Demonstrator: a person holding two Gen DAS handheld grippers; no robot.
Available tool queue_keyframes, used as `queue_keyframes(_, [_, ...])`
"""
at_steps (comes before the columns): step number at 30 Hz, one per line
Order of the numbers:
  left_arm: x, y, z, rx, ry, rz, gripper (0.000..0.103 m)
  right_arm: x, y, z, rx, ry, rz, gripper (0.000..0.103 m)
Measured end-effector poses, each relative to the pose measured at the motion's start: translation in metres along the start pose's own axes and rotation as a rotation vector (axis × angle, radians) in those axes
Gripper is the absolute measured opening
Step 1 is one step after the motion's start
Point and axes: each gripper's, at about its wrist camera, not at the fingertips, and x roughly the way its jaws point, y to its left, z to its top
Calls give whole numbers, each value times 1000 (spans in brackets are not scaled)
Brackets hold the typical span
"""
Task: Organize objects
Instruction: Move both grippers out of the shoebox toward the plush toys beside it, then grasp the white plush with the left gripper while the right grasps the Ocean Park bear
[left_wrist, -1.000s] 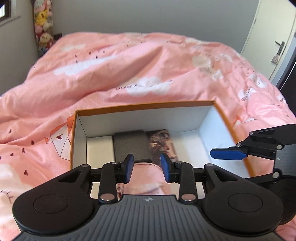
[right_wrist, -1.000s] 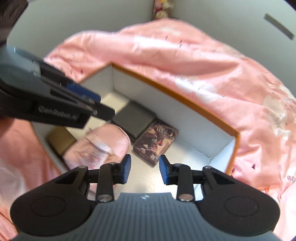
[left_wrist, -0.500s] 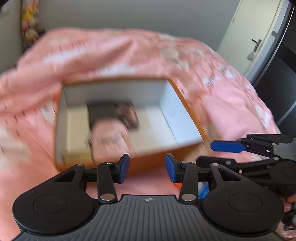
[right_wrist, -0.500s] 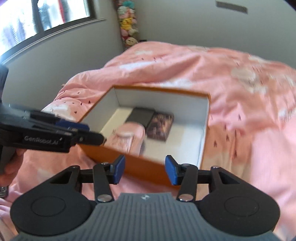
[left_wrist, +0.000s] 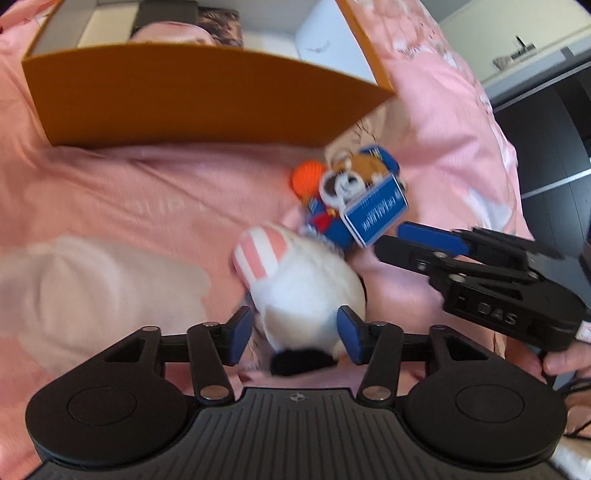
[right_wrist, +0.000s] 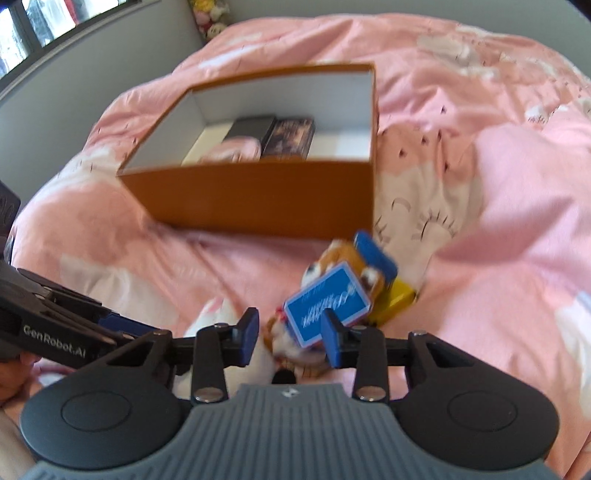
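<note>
A white plush toy (left_wrist: 306, 291) with a pink-striped part lies on the pink duvet. It sits between the fingers of my left gripper (left_wrist: 295, 334), whose jaws are opening. Beside it lies a brown-and-white plush dog (left_wrist: 354, 177) with a blue card (right_wrist: 327, 306). My right gripper (right_wrist: 290, 336) is over the dog with its jaws closing around it; a gap shows at the left pad. An orange ball (left_wrist: 306, 177) touches the dog. The orange box (right_wrist: 258, 195) stands beyond, holding a pink pouch (right_wrist: 232, 149) and two dark flat boxes. The right gripper (left_wrist: 391, 240) also shows in the left wrist view.
The rumpled pink duvet (right_wrist: 480, 129) covers the whole bed. A yellow object (right_wrist: 399, 299) lies partly under the dog. Dark furniture (left_wrist: 546, 122) stands off the bed's right side. A window (right_wrist: 44, 29) and stuffed toys (right_wrist: 210, 14) are at the far wall.
Both grippers have drawn back from above the box to the duvet in front of it and tipped downward. The left jaws stand wider. Plush toys now lie between both pairs of fingers.
</note>
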Motion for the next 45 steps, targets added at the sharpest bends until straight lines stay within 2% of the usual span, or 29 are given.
queue_keyframes(1, [1,-2,-3,13,5,1,64,3,0,-3,0,18,-2,35])
queue_keyframes(4, [6,-11,-11,70,32,1,71,11,-2,-11,13,66,-9,33])
queue_keyframes(7, [17,-18,-14,111,80,7,71,18,-4,-17,28,106,-12,33])
queue_keyframes(8, [20,-19,-16,120,91,16,68,20,-5,-19,32,115,-10,32])
queue_keyframes(10, [23,-21,-17,127,93,29,53,19,-6,-21,39,118,-9,32])
queue_keyframes(11, [22,-21,-18,132,85,34,52,19,-7,-21,44,116,-12,32])
queue_keyframes(15, [10,-20,-18,125,12,28,44,16,-11,-21,63,107,-25,32])
queue_keyframes(21, [-24,-10,-6,60,-183,7,34,15,-7,-20,34,108,-21,32])
queue_keyframes(28, [-27,-1,11,-1,-249,-10,30,27,20,-16,-116,156,73,30])
queue_keyframes(31, [-29,3,15,-9,-265,-8,31,30,23,-9,-127,129,79,24])
queue_keyframes(35, [-37,10,21,-5,-307,33,34,31,19,6,-100,75,70,20])
queue_keyframes(36, [-39,11,23,6,-317,43,39,32,19,10,-99,62,66,20])
queue_keyframes(39, [-43,12,25,58,-339,74,54,36,18,22,-91,24,59,17])
queue_keyframes(43, [-33,7,26,163,-324,169,58,35,14,31,-71,-16,36,17])
queue_keyframes(45, [-23,4,27,212,-299,194,61,28,13,32,-70,-35,17,18])
